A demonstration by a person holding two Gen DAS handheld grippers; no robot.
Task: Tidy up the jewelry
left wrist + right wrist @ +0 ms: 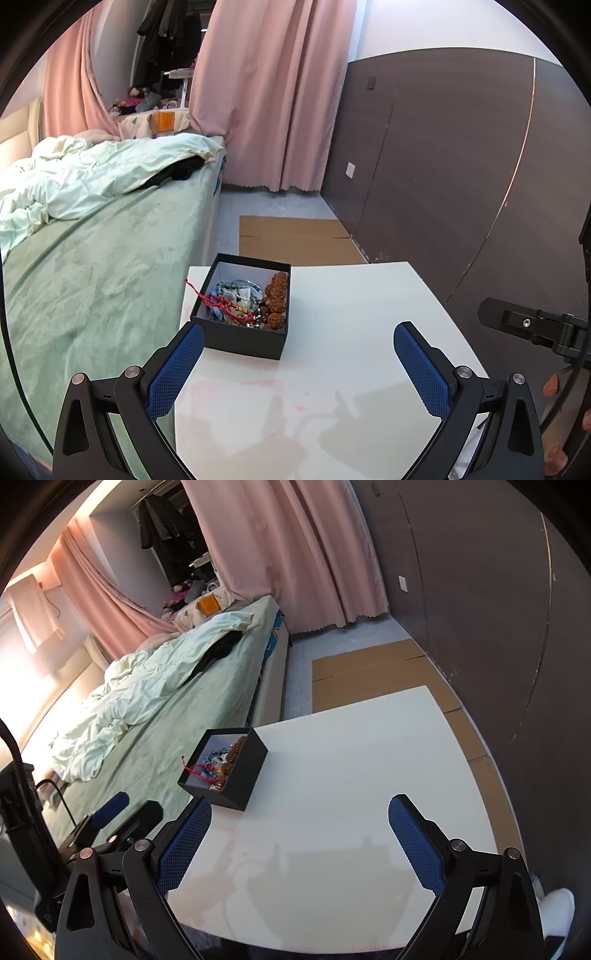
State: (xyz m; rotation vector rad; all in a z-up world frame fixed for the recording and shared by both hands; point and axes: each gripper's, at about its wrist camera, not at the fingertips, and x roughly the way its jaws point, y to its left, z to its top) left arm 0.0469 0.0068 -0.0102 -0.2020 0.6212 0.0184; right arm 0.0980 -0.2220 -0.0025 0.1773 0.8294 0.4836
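table [351,295]: white top bare apart from the box | box [243,338]: black, lidless, at the table's left edge beside the bed | jewelry [251,299]: all heaped inside, red cord [207,297] trailing over the rim; apparently only that is left | left gripper [299,343], right gripper [299,819]: both spread wide, empty

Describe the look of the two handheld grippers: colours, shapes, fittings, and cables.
Both look alike. The left gripper and the right gripper each have a black angular frame with linked arms joined by round silver pins. Their jaws carry blue pads with a fine diamond-grid texture and rounded tips. In the right wrist view, a black cable curves up at the far left edge. No markings are legible.
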